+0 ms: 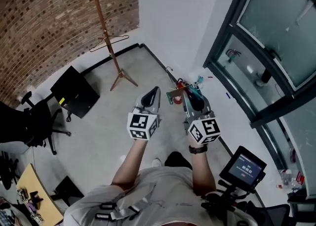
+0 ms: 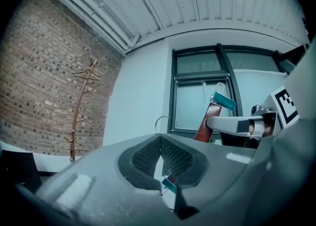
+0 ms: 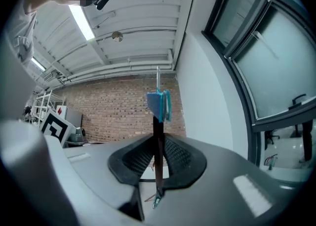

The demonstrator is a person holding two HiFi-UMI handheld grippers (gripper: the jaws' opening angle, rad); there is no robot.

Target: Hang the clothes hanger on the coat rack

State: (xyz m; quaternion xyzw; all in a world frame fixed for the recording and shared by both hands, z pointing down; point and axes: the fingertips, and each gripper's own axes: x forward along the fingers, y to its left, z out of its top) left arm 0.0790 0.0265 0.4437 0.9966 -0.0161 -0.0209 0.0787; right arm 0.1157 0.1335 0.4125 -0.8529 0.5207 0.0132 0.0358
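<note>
My right gripper (image 1: 190, 91) has its fingers clamped on the clothes hanger (image 1: 177, 90). In the right gripper view the hanger's dark bar (image 3: 158, 136) runs upright between the pads, with a teal clip (image 3: 159, 104) just above them. My left gripper (image 1: 154, 91) sits just beside the right one, not touching the hanger. In the left gripper view its fingers (image 2: 148, 153) meet at the tips and hold nothing, and the hanger (image 2: 211, 116) shows off to the right. The coat rack (image 1: 101, 22) stands on the floor (image 1: 123, 121) well apart from both grippers, by the brick wall (image 1: 44, 17). Another hanger (image 1: 109, 41) already hangs on it.
</note>
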